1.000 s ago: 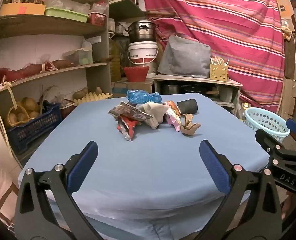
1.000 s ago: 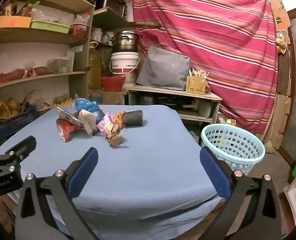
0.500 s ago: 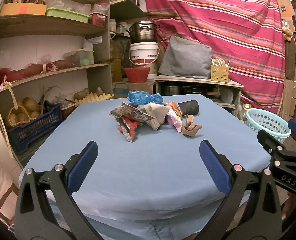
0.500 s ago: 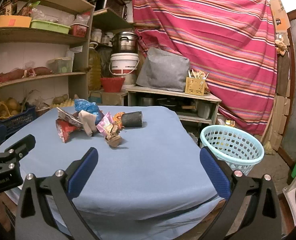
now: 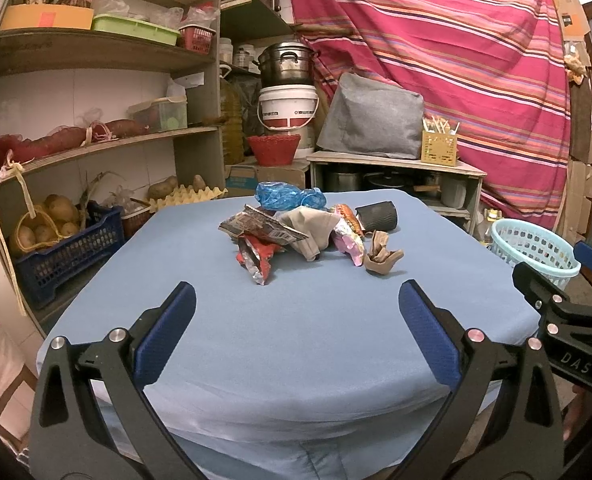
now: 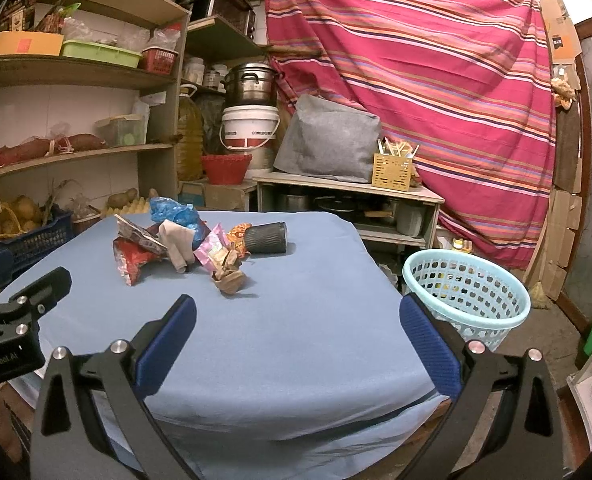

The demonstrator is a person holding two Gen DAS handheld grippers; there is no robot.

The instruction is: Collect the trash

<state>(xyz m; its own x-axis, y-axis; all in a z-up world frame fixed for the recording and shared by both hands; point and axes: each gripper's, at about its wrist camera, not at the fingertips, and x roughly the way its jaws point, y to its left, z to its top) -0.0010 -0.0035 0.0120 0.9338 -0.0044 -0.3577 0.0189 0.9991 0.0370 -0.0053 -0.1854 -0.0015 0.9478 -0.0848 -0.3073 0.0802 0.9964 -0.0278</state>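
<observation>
A heap of trash lies on the blue-covered table [image 5: 296,340]: a red foil wrapper [image 5: 256,258], a blue plastic bag [image 5: 286,196], a beige cloth [image 5: 309,226], a pink wrapper [image 5: 349,240], a crumpled brown paper [image 5: 381,258] and a black cup [image 5: 377,216] on its side. My left gripper [image 5: 296,320] is open and empty, near the table's front edge, well short of the heap. My right gripper [image 6: 296,324] is open and empty, over the table's right front, with the brown paper [image 6: 228,276] ahead to its left. A light blue basket [image 6: 465,292] stands on the floor right of the table.
Shelves with boxes, potatoes and a blue crate [image 5: 64,248] line the left wall. A low bench with a grey bag [image 5: 371,120], a white bucket [image 5: 288,106] and a pot stands behind the table. A striped curtain [image 5: 455,60] hangs at the back.
Both grippers have drifted slightly; the views shift a little and the heap sits a touch to the right in the left wrist view. Both jaws stay open.
</observation>
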